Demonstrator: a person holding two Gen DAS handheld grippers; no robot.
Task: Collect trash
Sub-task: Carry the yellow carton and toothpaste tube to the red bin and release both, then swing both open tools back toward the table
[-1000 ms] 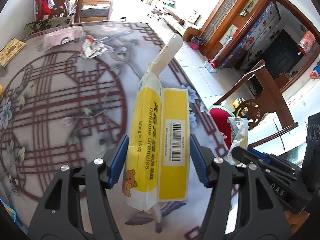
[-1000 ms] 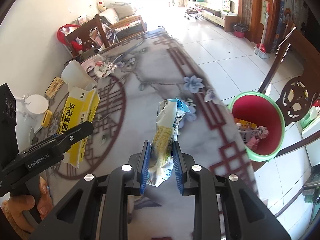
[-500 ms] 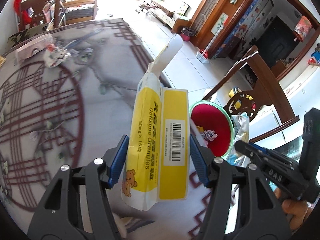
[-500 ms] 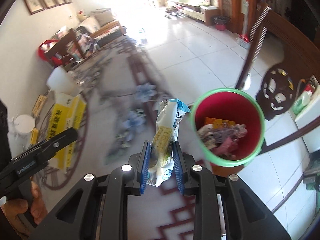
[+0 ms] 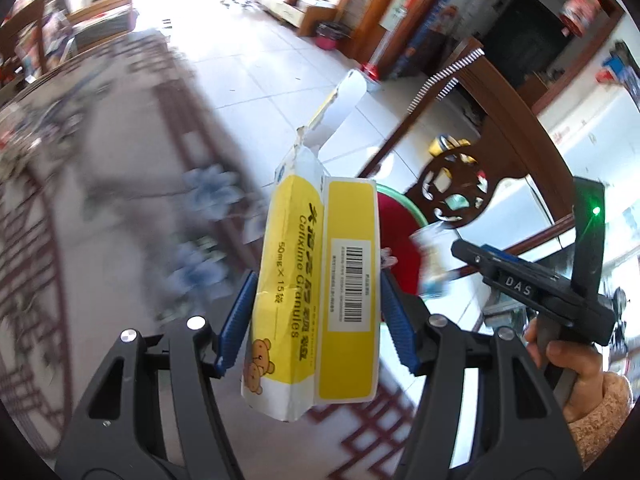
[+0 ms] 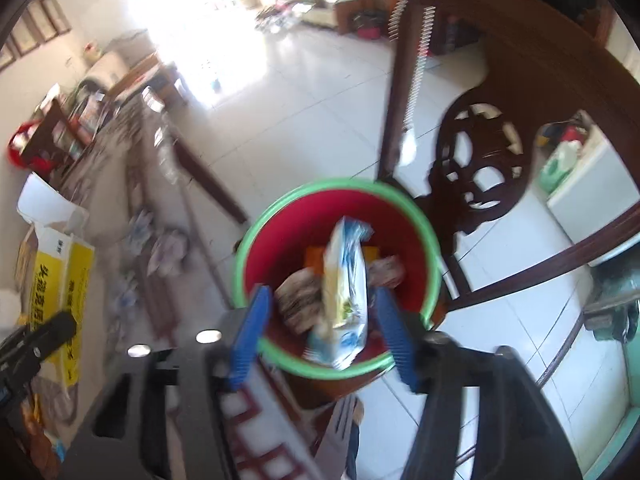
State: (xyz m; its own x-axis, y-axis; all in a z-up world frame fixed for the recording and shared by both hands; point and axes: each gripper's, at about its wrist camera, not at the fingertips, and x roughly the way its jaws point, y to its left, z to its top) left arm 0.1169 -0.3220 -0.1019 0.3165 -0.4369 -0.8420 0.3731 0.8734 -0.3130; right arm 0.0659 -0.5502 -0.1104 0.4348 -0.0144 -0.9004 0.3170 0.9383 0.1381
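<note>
The right gripper (image 6: 322, 324) was squeezing the snack wrapper (image 6: 346, 292) a moment ago. Now its jaws are opening, and the wrapper hangs loose between them, right over the red bin (image 6: 434, 256) beside the table edge. It looks ready to drop in. The left gripper (image 5: 316, 328) still grips the yellow box (image 5: 320, 288) tight, near the bin. That 1 probably goes next.

The right gripper (image 6: 324, 326), now over the bin (image 6: 256, 236), is opening, its fingers clear of the wrapper (image 6: 346, 292).
</note>
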